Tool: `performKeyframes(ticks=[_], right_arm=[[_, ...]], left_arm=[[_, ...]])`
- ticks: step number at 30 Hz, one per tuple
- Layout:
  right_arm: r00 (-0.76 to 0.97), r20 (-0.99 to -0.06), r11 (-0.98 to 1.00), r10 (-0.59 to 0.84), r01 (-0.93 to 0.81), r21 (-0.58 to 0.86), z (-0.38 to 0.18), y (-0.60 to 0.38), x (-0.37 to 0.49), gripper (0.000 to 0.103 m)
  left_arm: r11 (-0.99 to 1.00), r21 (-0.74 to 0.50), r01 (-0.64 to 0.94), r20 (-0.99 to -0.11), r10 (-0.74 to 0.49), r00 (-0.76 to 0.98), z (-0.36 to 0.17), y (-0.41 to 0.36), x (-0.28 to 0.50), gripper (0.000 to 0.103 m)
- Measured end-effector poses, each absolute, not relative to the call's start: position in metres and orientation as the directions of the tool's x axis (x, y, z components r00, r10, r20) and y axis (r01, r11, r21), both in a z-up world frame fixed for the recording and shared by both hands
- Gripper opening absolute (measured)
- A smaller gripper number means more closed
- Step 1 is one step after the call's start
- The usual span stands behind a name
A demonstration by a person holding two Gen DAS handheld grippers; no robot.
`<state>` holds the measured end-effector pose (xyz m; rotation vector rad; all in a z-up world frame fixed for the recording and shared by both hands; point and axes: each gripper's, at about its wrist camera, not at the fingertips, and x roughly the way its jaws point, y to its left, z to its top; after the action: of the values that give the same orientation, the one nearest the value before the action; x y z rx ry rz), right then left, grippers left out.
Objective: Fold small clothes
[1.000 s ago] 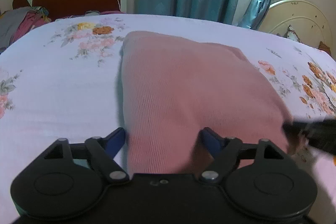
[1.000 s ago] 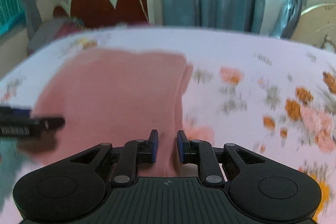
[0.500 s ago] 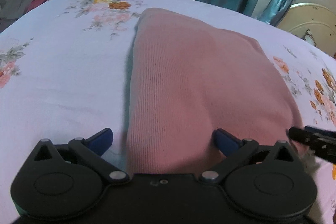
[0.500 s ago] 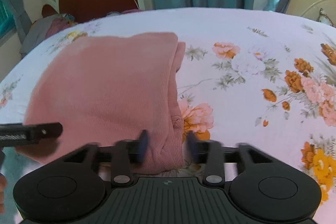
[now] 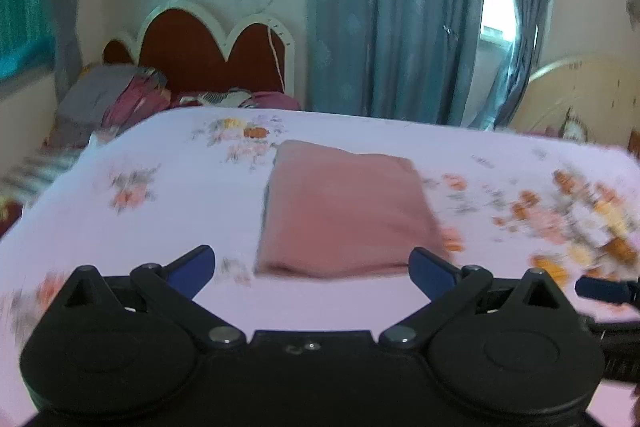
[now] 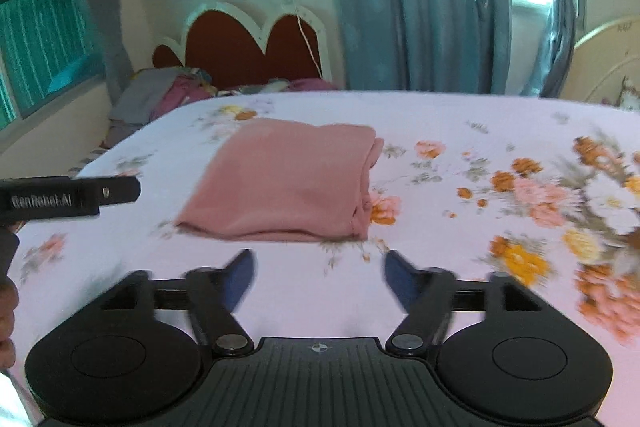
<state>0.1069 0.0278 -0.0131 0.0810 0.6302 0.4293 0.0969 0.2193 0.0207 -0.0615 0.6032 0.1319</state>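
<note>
A pink knit garment (image 5: 344, 205) lies folded into a flat rectangle on the floral bed sheet (image 5: 168, 211); it also shows in the right wrist view (image 6: 288, 179), with its layered edges on the right side. My left gripper (image 5: 312, 267) is open and empty, held back from the garment's near edge. My right gripper (image 6: 318, 275) is open and empty, also short of the near edge. The left gripper's body (image 6: 68, 197) shows at the left of the right wrist view. The right gripper's fingertip (image 5: 600, 289) shows at the right of the left wrist view.
A dark red headboard (image 5: 212, 55) stands at the far end of the bed, with a heap of clothes and pillows (image 5: 120, 99) at the far left. Blue curtains (image 5: 400, 15) hang behind. A cream bed end (image 5: 576, 99) stands at the far right.
Both grippers have pulled back and up from the garment. The right gripper was nearly shut around the garment's right edge and has opened. The garment lies still.
</note>
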Motion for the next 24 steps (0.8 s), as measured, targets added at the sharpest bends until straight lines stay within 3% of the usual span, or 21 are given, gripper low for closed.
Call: performKeyframes(ticks=[4,7,16,24], right_arm=[[0.759,-0.504,0.91,0.412,-0.374,0.18,0.019,0.012,0.051,0.085],[0.8,-0.456,0.921,0.39,-0.345,0.183,0.04,0.003,0.019,0.102],[0.863,-0.378,0.941,0.336,-0.288,0.178,0.076,-0.004,-0.033,0.103],[0.87,-0.351,0.937,0.347,-0.306,0.167,0.086,-0.01,-0.051,0.103]], left_arm=[[0.987,-0.043,-0.158,-0.547,0.109,0.83,0.045,0.204,0.049,0.103],[0.985,-0.003,-0.171,-0.522,0.144,0.841,0.058,0.197,0.022,0.103],[0.974,0.023,-0.227,-0.478,0.21,0.853,0.078,0.187,-0.035,0.103],[0.971,0.017,-0.24,-0.501,0.216,0.838,0.078,0.189,-0.047,0.103]])
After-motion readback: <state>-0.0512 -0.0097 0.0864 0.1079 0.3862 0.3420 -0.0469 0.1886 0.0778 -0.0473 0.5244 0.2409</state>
